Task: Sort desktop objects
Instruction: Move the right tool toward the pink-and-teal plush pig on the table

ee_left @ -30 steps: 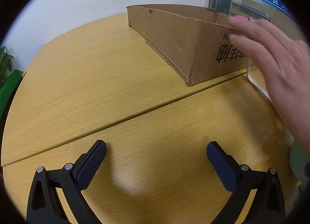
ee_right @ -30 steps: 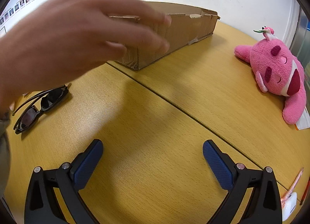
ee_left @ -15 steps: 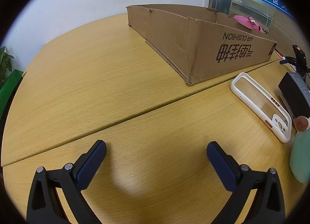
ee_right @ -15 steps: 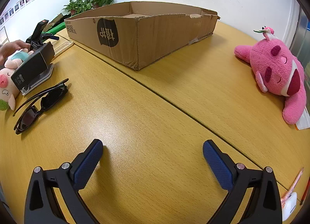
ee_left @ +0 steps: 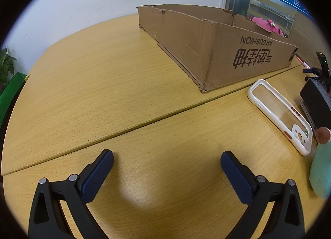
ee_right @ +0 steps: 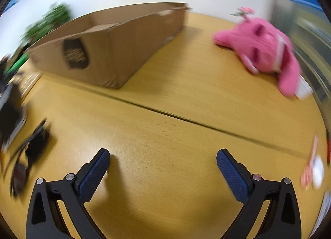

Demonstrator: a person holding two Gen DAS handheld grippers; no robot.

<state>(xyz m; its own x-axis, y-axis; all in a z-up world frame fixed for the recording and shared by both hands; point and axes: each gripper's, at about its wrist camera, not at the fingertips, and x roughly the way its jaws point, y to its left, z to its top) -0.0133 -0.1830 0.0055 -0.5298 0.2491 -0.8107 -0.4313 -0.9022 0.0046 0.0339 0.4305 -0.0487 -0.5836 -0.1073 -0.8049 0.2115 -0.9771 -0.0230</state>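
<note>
wooden table and what lies on it

the table (ee_left: 107, 86) is light wood with a dark seam running across it. a shallow cardboard box (ee_left: 206, 42) sits beyond the seam. on the near side, right of the box, a white phone case (ee_left: 279, 112) lies flat, with a black device (ee_left: 316, 102) just beside it. in the blurred right view a pink plush toy (ee_right: 266, 53) lies right of the box, and dark sunglasses (ee_right: 31, 150) lie at the left.
</note>
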